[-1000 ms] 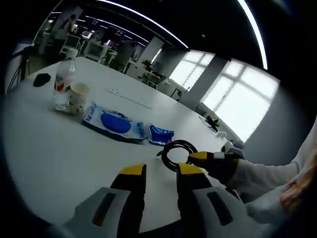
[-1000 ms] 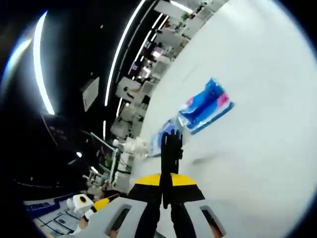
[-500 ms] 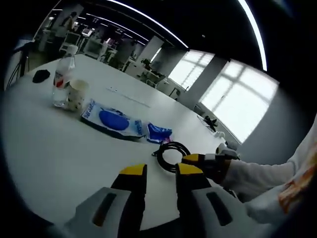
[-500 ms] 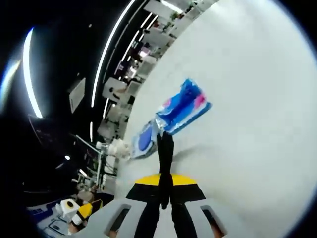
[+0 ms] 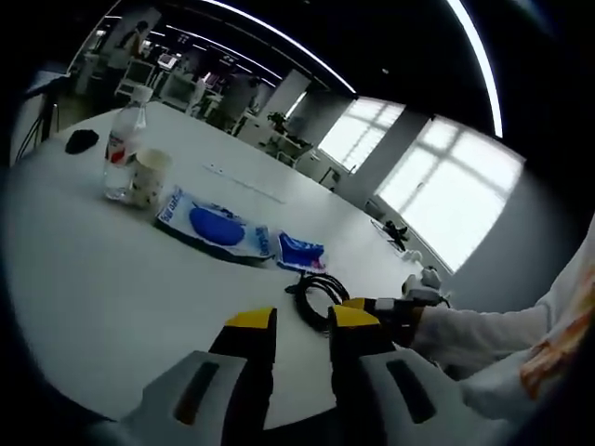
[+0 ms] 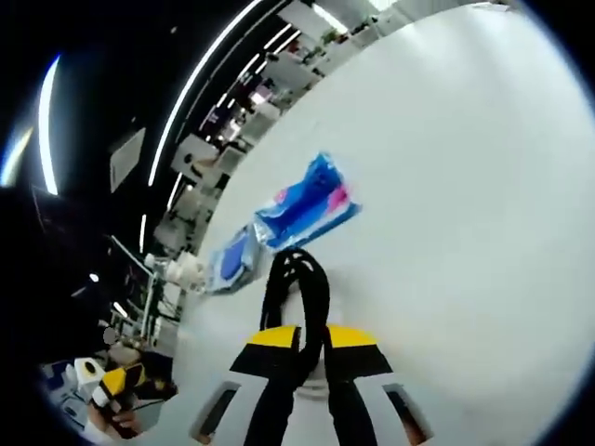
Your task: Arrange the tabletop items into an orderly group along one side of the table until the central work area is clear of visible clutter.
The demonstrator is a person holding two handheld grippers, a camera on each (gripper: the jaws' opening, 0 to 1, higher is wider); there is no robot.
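The right gripper (image 6: pixel 311 339) had its jaws pinched on a coiled black cable (image 6: pixel 296 279), coil sticking up from the tips at lower-centre of the right gripper view; in the left gripper view that gripper (image 5: pixel 358 305) sat right of centre w/ the cable (image 5: pixel 319 290) low over the white table (image 5: pixel 112 279), just below a small blue packet (image 5: pixel 300 251). The left gripper (image 5: pixel 302 321) at the bottom centre of its own view had jaws a little apart, nothing between them. Other items ran in a diagonal line toward the upper left of the left gripper view: big blue-and-white pouch (image 5: pixel 212 229), paper cup (image 5: pixel 149 177) touching or nearly touching a water bottle (image 5: pixel 122 149), and a dark object (image 5: pixel 82 140) further off, too small to identify. Step in hand looked like placing the cable at the near end of that row. To do it well: lower till the coil lies flat beside the small packet, release w/o dragging so loops don't spring open or snag the tips, avoid nudging the packet. Room-wise: plenty of bare table toward the lower left of the left gripper view; the table edge lay close on the lower right near the person's sleeve (image 5: pixel 483 330), so best not set the cable any nearer that edge.
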